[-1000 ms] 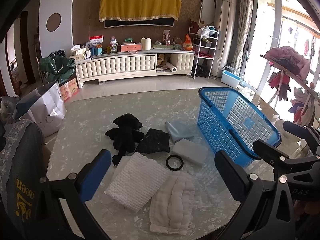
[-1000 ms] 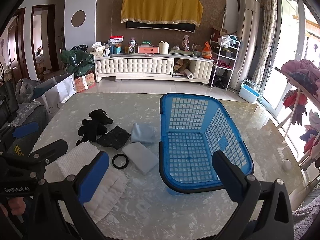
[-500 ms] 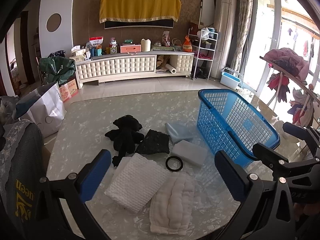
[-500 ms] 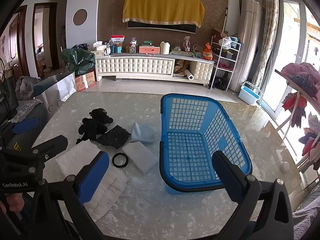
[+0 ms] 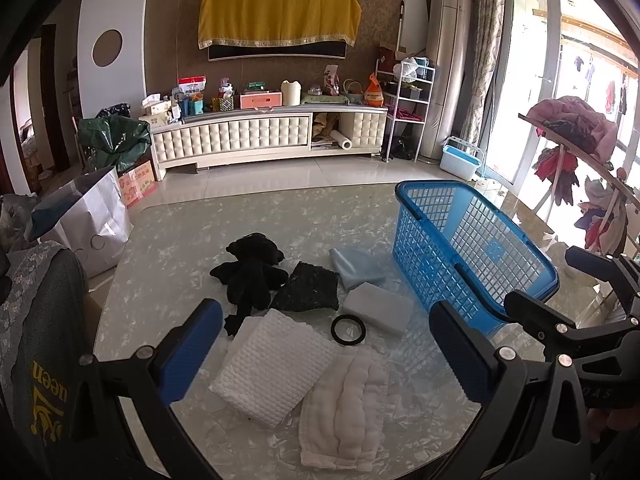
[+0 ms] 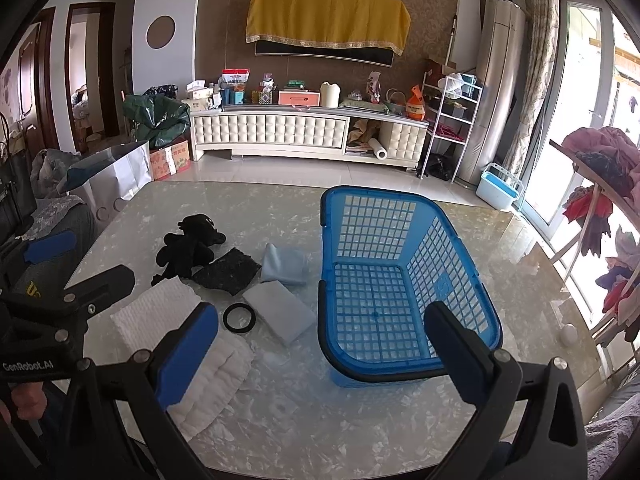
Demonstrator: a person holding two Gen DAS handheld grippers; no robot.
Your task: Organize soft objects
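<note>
Both grippers hover above the near edge of a glossy, marble-patterned table (image 5: 168, 240), each aimed forward and slightly down across it. The left gripper (image 5: 326, 356) has its blue-padded fingers (image 5: 188, 350) spread wide apart, with nothing between them; it hangs over the near left part of the table. The right gripper (image 6: 320, 354) is likewise spread wide and empty, hanging over the near right part, with the basket's near rim showing between its fingers.

The soft things lie clustered left of the table's middle. Toward the far side is a black plush toy (image 5: 252, 268) with floppy limbs, and beside it a dark, coarse, flat cloth (image 5: 310, 290) with ragged corners. Next to that, a smooth pale blue folded cloth (image 5: 354, 266) lies just beside the basket's left wall. A plain white rectangular sponge block (image 5: 378, 312) sits nearer, and a thin black ring (image 5: 348, 330) lies just beside it. Closest to the near edge are a white waffle-textured folded towel (image 5: 276, 366) and a white quilted, puffy cloth (image 5: 346, 398), their edges touching.

The blue plastic basket (image 6: 460, 264), a rectangular lattice with rounded rim, stands upright on the right half of the table, empty.
</note>
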